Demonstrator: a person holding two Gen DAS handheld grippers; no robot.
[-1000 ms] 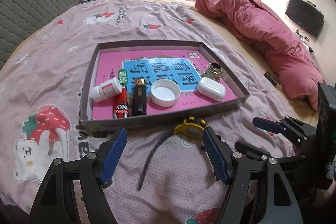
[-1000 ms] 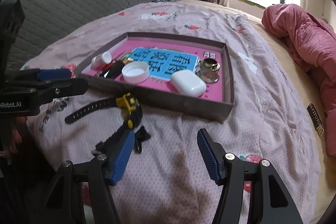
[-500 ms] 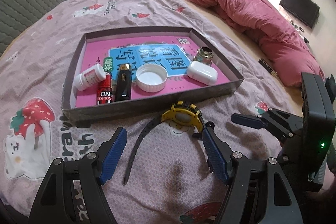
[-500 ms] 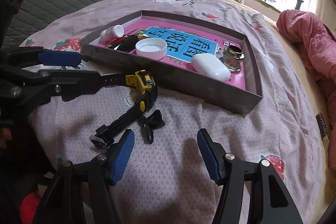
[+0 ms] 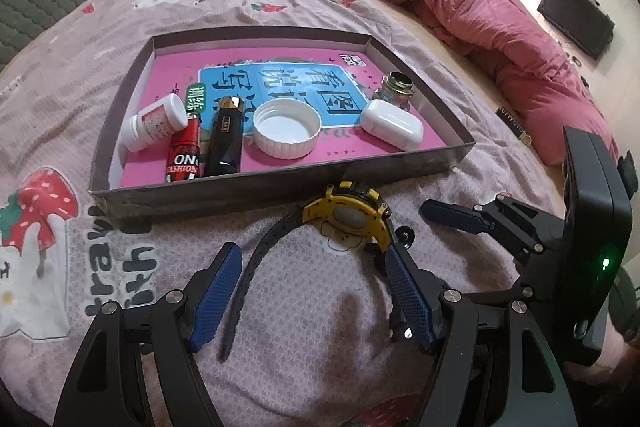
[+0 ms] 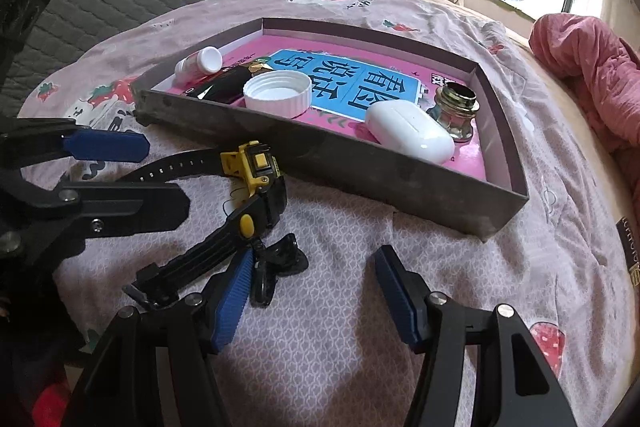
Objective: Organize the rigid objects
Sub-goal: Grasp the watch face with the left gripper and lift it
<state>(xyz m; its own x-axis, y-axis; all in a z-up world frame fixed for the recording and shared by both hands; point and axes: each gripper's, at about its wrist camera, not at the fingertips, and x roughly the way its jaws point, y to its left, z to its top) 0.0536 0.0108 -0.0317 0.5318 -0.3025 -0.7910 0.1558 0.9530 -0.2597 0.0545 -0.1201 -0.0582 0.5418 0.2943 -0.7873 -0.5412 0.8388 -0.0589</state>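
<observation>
Six small things already lie inside the shallow grey tray (image 5: 280, 183) on the bed (image 5: 120, 27): a white pill bottle (image 5: 156, 123) on its side, a red lighter (image 5: 185, 155) printed with "ONO" and "FASHION", a black lighter (image 5: 226, 137), an upturned white screw cap (image 5: 287, 127), a white earbud case (image 5: 392, 123) and a small brass-topped glass jar (image 5: 394, 91). They sit in a loose row along the near wall, which looks like the sorting spot for hard items. Under them lies a pink booklet (image 5: 280, 67) whose blue panel carries large Chinese characters, seen upside down from the left camera; a green tag with "训练" and a small QR code are also legible. Only the yellow-and-black watch (image 5: 346, 215) is left outside, on the bedspread just in front of the tray wall, its strap curving toward the left claw (image 5: 310, 291). That claw is released, its blue pads spread either side of the strap, probably lined up to pick the watch up. The right claw (image 6: 316, 291) is likewise spread wide and grasping nothing, with its left pad close to a small black clip (image 6: 280, 263) beside the watch's buckle end. Printed letters reading "trav" show on the bedspread at the left.
</observation>
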